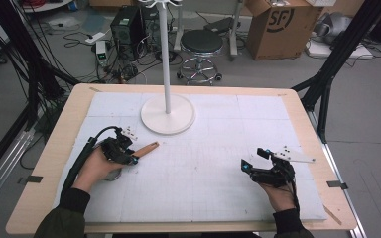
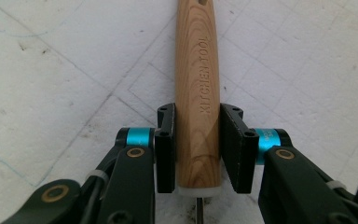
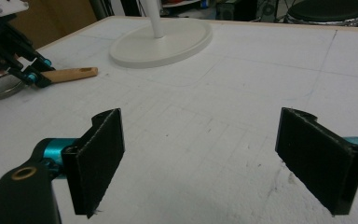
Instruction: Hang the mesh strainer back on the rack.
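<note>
left gripper view has the left gripper [image 2: 198, 149] pinching the wooden handle [image 2: 197, 93] of a kitchen tool, both pads pressed against its sides; the tool lies on the white tabletop [image 1: 203, 168] near the left edge. right gripper [image 3: 200, 158] rests near the right edge, jaws spread wide apart.

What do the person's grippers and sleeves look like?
Each gripper, left gripper and right gripper, is black with flat black jaws, shiny turquoise rollers and brass-coloured rivets. A black cable trails from the left one. The sleeves are dark olive green.
</note>
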Demonstrator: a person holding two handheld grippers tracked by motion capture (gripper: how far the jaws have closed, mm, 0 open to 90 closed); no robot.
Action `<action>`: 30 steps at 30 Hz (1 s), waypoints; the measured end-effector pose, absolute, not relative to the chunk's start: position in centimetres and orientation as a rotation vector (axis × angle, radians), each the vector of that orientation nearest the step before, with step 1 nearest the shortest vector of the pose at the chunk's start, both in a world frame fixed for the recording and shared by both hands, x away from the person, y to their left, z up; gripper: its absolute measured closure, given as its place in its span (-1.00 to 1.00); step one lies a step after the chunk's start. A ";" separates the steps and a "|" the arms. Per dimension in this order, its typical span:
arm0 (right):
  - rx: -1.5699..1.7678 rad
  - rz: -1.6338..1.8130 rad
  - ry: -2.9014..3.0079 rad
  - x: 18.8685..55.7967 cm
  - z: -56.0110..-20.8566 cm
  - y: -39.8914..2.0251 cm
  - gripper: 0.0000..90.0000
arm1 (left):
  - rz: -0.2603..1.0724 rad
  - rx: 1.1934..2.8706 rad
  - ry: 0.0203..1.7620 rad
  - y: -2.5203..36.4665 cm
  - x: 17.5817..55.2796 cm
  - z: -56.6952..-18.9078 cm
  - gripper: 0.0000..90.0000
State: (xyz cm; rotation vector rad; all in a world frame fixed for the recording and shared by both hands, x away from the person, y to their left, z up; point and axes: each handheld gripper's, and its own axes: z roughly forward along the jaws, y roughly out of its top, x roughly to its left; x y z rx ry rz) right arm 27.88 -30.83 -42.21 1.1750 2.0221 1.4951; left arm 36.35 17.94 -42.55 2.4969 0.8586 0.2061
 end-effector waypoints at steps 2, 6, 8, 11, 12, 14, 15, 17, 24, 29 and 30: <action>1.179 1.498 2.021 27.9 -42.2 -30.8 -0.67 | 0.205 2.480 0.863 18.1 36.3 -42.5 0.55; 1.180 1.499 2.013 27.9 -42.2 -31.0 -0.67 | 0.169 2.397 0.875 18.8 36.1 -42.3 0.57; 1.188 1.501 2.010 27.9 -42.2 -30.9 -0.67 | 0.146 2.346 0.871 19.4 36.0 -41.8 0.57; 1.192 1.494 2.015 27.9 -42.2 -30.9 -0.67 | 0.155 2.302 0.875 20.0 35.9 -41.1 0.57; 1.185 1.493 2.015 27.9 -42.2 -30.8 -0.67 | 0.161 2.296 0.879 20.2 35.9 -41.0 0.57; 1.182 1.493 2.014 27.9 -42.2 -30.8 -0.67 | 0.168 2.272 0.877 20.4 35.8 -40.8 0.57; 1.182 1.493 2.014 27.9 -42.2 -30.8 -0.67 | 0.164 2.255 0.873 20.5 35.7 -40.6 0.57; 1.184 1.490 2.008 27.9 -42.2 -30.9 -0.67 | 0.177 2.232 0.865 20.5 35.6 -40.4 0.57; 1.184 1.490 2.004 27.9 -42.2 -31.0 -0.67 | 0.195 2.213 0.842 20.5 35.4 -40.7 0.57; 1.186 1.490 1.999 27.9 -42.2 -31.0 -0.67 | 0.226 2.202 0.818 20.8 35.3 -40.6 0.57; 1.185 1.487 1.999 27.9 -42.2 -31.0 -0.67 | 0.239 2.198 0.811 20.8 35.2 -40.5 0.57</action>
